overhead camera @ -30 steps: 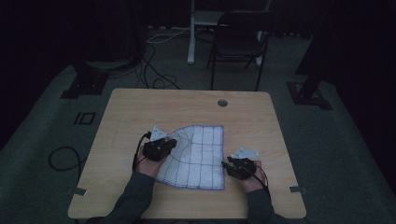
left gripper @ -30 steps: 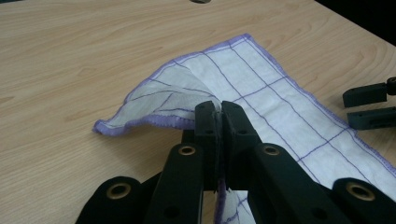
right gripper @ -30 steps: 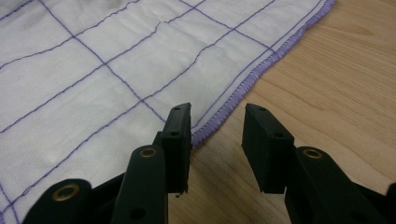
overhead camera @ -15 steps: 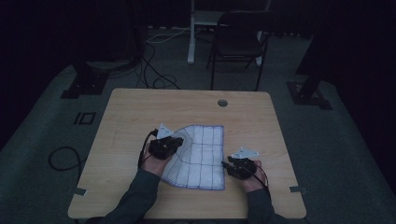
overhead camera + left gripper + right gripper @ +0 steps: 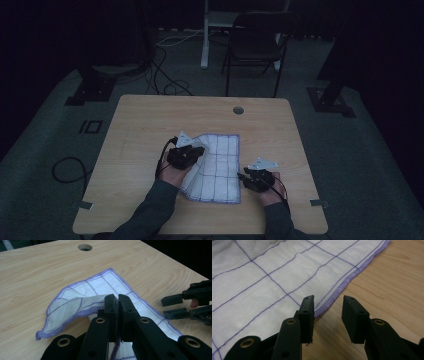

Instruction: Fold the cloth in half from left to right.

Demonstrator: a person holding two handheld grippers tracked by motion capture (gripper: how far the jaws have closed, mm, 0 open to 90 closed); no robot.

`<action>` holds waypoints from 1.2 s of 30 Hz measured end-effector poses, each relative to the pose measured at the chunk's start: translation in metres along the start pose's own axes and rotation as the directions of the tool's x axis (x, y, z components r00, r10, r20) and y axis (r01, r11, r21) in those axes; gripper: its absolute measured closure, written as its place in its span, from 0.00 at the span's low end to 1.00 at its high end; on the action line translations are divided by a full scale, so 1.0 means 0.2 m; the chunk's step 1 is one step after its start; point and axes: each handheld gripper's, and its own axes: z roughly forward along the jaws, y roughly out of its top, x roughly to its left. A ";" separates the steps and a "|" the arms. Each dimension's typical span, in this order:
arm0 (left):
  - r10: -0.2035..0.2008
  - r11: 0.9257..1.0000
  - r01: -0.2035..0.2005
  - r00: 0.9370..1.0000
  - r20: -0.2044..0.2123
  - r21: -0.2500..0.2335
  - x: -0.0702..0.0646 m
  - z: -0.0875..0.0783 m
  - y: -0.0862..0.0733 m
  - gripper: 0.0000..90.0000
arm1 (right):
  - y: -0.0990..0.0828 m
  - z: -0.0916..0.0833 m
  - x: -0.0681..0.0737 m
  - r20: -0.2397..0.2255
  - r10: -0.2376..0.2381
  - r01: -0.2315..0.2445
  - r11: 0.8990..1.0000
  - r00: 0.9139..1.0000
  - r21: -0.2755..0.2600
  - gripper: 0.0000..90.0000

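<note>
Two grippers work on a white cloth (image 5: 216, 165) with purple grid lines that lies on the wooden table (image 5: 150, 120), toward the person's side. The left gripper (image 5: 117, 304) has its jaws pressed together on a purple-hemmed edge of the cloth, lifting that part into a fold above the tabletop while the rest lies flat. The right gripper (image 5: 327, 310) has its jaws spread, one tip over the cloth's hem and the other over bare wood, pinching nothing. Beyond the cloth, a round hole (image 5: 85, 247) is cut in the table.
</note>
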 end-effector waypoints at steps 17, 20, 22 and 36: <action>0.018 1.000 -0.019 0.999 0.033 0.006 -0.07 0.09 0.03 0.96 | 0.00 0.00 0.00 0.001 0.005 -0.005 1.000 1.000 0.002 0.69; 0.024 1.000 -0.024 0.999 0.037 0.010 -0.08 0.11 0.03 0.96 | 0.00 0.00 -0.01 0.003 0.004 -0.004 1.000 1.000 0.002 0.69; 0.023 1.000 -0.023 0.999 0.039 0.010 -0.09 0.13 0.03 0.96 | 0.00 0.00 -0.01 0.003 0.005 -0.005 1.000 1.000 0.002 0.69; 0.038 0.999 -0.040 0.998 0.050 0.033 -0.13 0.22 0.04 0.96 | 0.00 0.00 -0.01 0.003 0.010 -0.010 1.000 1.000 0.001 0.69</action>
